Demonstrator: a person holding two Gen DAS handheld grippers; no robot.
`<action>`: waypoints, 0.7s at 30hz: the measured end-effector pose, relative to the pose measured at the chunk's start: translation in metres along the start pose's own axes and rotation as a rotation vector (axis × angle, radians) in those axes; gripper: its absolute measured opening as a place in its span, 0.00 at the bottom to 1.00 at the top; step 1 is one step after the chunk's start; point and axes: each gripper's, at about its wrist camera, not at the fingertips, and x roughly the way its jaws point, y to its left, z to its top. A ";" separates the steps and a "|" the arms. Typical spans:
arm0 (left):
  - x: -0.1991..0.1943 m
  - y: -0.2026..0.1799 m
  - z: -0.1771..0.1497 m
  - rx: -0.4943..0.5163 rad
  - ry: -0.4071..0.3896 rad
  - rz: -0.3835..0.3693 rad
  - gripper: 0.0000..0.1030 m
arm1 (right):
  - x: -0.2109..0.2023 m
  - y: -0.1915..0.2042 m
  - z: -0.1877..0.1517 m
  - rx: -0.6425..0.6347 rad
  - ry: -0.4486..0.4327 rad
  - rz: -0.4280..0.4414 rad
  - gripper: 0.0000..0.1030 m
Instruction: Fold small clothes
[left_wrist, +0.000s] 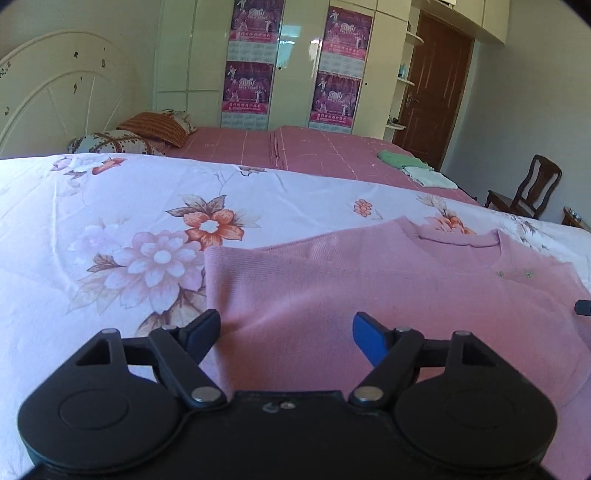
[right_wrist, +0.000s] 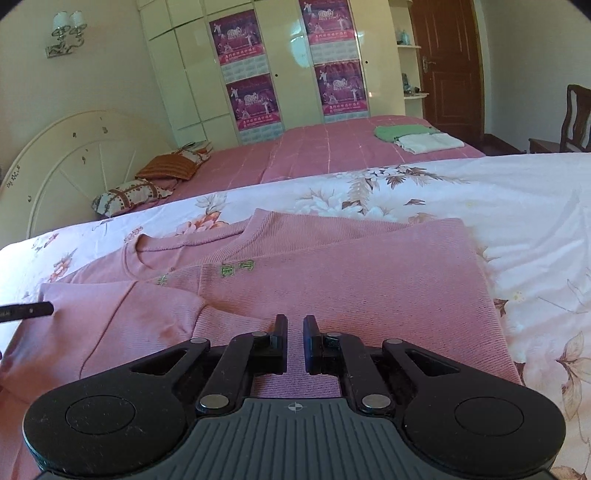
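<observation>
Nearest the lens in the right wrist view, the right gripper (right_wrist: 295, 323) is seen with its jaws drawn almost together, a narrow gap left between them; pink knit shows through that gap, but whether any fabric is pinched cannot be told. The left gripper (left_wrist: 286, 326) is held wide apart and grips nothing; its left finger sits at the garment's left edge, its blue-padded finger over the cloth.

The pink knit top (right_wrist: 332, 280) is laid flat on the floral quilt (left_wrist: 110, 206), neckline (right_wrist: 184, 251) away from the grippers; both side portions appear to have been turned in over the body, since straight folded edges are seen at left and right, and one flap is lapped across the front near the green embroidery (right_wrist: 238, 267); the side folds are therefore judged done. What seems left is the fold of hem toward neckline, followed by removal to a pile.

Farther back, on the pink bedspread (right_wrist: 314, 155), a green folded garment (right_wrist: 400, 132) and a white folded garment (right_wrist: 430, 143) are laid just beside each other; some pieces are thus taken as finished.
</observation>
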 end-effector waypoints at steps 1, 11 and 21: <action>-0.004 0.003 0.000 -0.025 -0.011 -0.025 0.74 | 0.000 0.002 0.001 -0.009 -0.001 -0.003 0.07; -0.033 -0.027 -0.038 0.086 0.064 -0.006 0.76 | 0.001 0.000 0.003 0.018 0.026 -0.023 0.07; -0.061 -0.035 -0.059 0.082 0.056 0.014 0.77 | -0.032 0.014 -0.021 0.049 0.004 0.095 0.07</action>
